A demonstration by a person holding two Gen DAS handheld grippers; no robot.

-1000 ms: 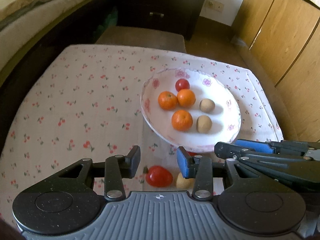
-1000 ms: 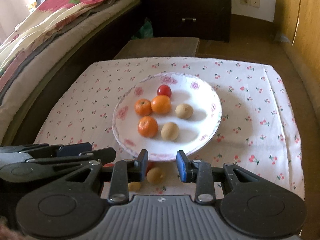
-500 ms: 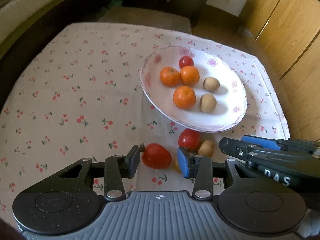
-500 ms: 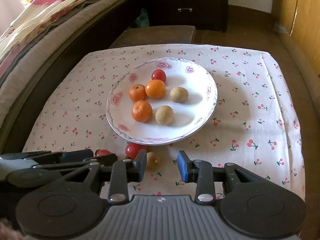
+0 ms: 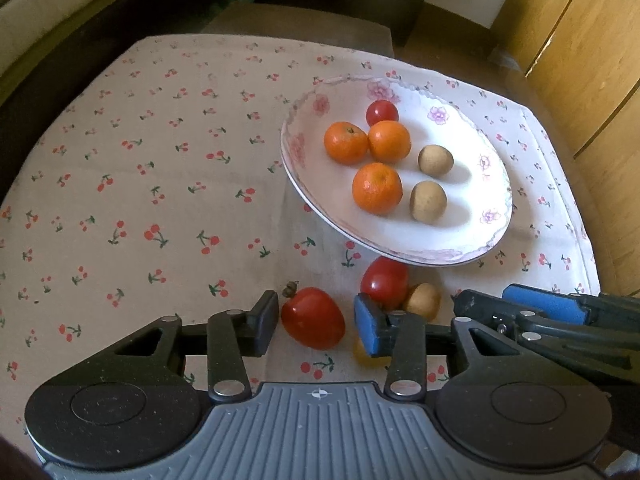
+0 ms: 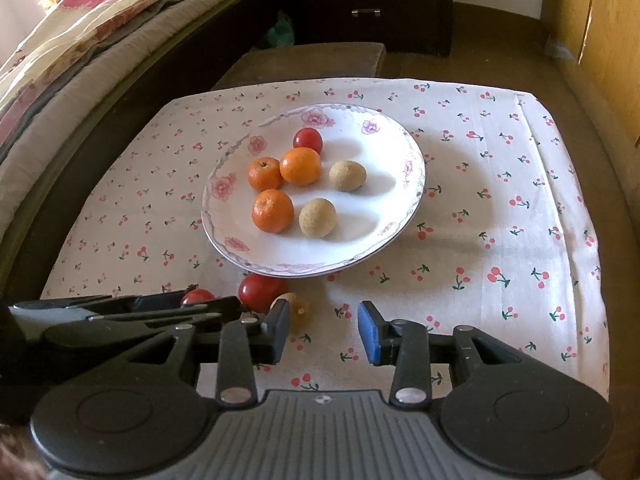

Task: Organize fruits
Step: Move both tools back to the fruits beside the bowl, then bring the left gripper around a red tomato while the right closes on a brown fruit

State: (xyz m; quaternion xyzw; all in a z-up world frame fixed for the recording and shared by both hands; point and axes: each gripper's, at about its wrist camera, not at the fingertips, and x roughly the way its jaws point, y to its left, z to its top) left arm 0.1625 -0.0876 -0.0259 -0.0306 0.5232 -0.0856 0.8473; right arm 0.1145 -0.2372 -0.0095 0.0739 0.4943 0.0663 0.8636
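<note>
A white flowered plate (image 5: 296, 148) (image 6: 216, 216) holds three oranges, a small tomato and two tan fruits. In front of it, on the cherry-print cloth, lie a large red tomato (image 5: 313, 317), a second tomato (image 5: 384, 280) (image 6: 260, 290) and a tan fruit (image 5: 422, 300) (image 6: 298, 312). My left gripper (image 5: 316, 324) is open low over the cloth, the large tomato between its fingers with a thin gap on each side. My right gripper (image 6: 324, 330) has its jaws opening. The tan fruit lies just past its left finger, untouched.
The cloth-covered table ends close on the right (image 5: 588, 264). A bed with a patterned blanket (image 6: 80, 40) runs along the left. A brown stool (image 6: 312, 60) and a dark drawer chest (image 6: 372, 0) stand beyond the table, and wooden cupboard doors (image 5: 580, 60) on the right.
My left gripper has sunk toward the cloth, and the large tomato now lies between its fingers. The right gripper's jaws have widened, and its view has tipped down.
</note>
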